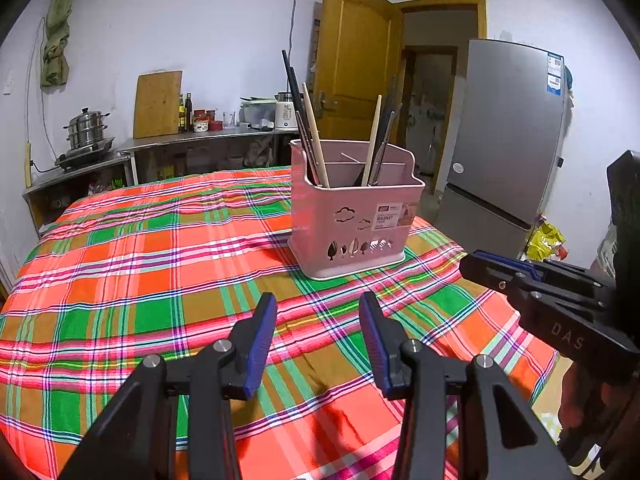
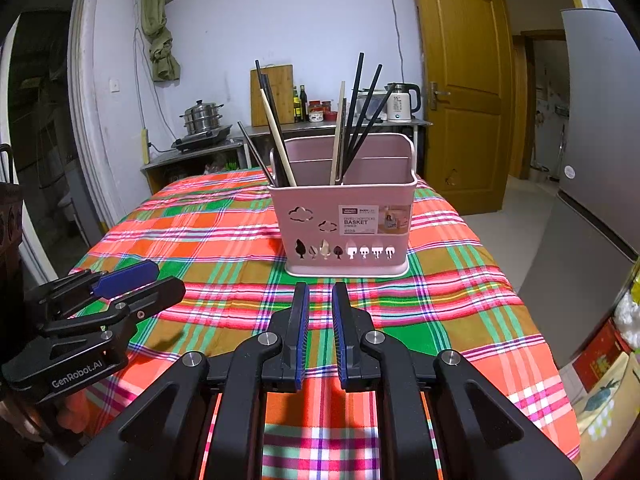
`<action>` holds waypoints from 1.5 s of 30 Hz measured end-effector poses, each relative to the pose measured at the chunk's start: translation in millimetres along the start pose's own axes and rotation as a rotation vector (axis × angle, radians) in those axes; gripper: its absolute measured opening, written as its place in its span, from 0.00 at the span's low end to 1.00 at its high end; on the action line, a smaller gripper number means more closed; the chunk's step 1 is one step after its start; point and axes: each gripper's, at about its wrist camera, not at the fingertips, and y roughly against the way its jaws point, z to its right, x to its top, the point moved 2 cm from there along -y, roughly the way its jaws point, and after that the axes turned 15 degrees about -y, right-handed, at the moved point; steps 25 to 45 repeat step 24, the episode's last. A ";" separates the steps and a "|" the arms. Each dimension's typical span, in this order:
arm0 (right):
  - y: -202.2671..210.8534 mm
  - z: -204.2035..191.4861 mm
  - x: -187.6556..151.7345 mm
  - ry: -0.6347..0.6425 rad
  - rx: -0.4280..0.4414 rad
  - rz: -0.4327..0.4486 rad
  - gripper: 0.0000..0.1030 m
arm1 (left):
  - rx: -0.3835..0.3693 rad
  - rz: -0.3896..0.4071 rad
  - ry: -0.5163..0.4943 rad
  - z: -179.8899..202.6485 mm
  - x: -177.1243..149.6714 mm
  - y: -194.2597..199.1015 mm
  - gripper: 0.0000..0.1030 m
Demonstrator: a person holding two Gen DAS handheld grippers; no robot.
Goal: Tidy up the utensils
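While the pink utensil basket stands upright on the plaid tablecloth, its long side faces the right gripper, label forward. The chopsticks inside point upward: one bunch in the left compartment leans left, another in the middle compartment leans right. The basket sits ahead of both claws, apart from them. The right gripper's jaws are nearly together with a narrow gap, holding nothing. The left gripper is spread wide and empty

Both wrist views low, facing basket
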 end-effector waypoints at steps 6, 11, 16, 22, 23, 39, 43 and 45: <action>0.7 -0.2 -0.4 0.000 -0.001 -0.003 0.11 | -0.009 -0.011 -0.006 0.7 -0.6 -2.4 0.43; 0.8 -1.2 -0.9 0.004 -0.002 -0.002 0.11 | -0.015 -0.017 -0.006 1.8 -2.2 -2.7 0.43; 0.3 -1.6 -0.3 0.003 -0.003 -0.003 0.11 | -0.021 -0.021 -0.004 1.5 -2.3 -3.2 0.43; 0.4 -1.4 0.2 0.003 -0.003 -0.002 0.11 | -0.016 -0.025 -0.004 0.9 -2.3 -4.2 0.43; 0.6 -0.7 -0.2 0.002 -0.003 -0.002 0.11 | -0.016 -0.026 -0.003 0.9 -2.3 -4.3 0.43; 0.5 -0.9 0.0 0.002 -0.003 -0.003 0.11 | -0.015 -0.026 -0.002 0.6 -2.5 -4.1 0.43; 0.5 -0.9 0.0 0.002 -0.003 -0.003 0.11 | -0.015 -0.026 -0.002 0.6 -2.5 -4.1 0.43; 0.5 -0.9 0.0 0.002 -0.003 -0.003 0.11 | -0.015 -0.026 -0.002 0.6 -2.5 -4.1 0.43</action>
